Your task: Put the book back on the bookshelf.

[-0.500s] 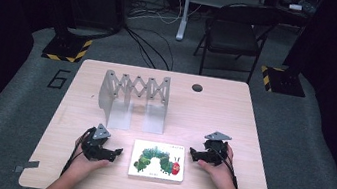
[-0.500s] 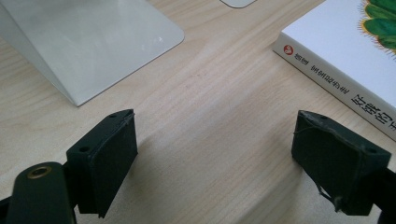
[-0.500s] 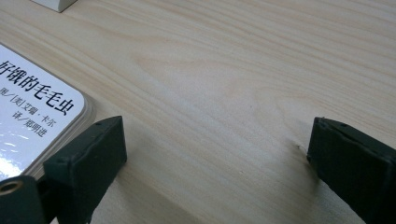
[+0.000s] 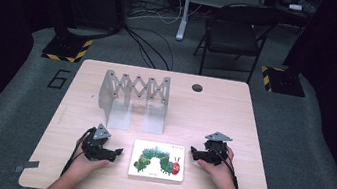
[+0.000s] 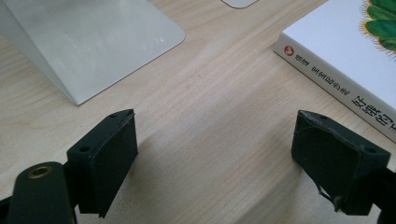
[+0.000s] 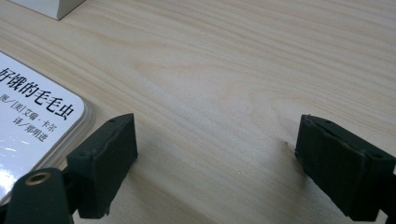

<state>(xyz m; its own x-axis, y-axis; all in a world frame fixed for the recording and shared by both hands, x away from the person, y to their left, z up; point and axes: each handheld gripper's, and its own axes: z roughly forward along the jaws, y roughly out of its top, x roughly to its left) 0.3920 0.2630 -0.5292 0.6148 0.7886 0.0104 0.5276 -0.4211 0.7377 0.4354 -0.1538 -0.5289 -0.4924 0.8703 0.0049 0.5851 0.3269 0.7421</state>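
book [image 4: 157, 161]: white cover, green caterpillar with red head, black lettering | rack [image 4: 133, 100]: pale grey, crisscross lattice | table [image 4: 213, 116]: light wood grain | tongs [image 4: 115, 153] [image 4: 194, 152]: black | floor mat [image 4: 300, 144]: grey

Open claw [image 5: 215, 170] over bare wood, book [image 5: 348, 60] right (spine facing), grey stand [image 5: 93, 42] left
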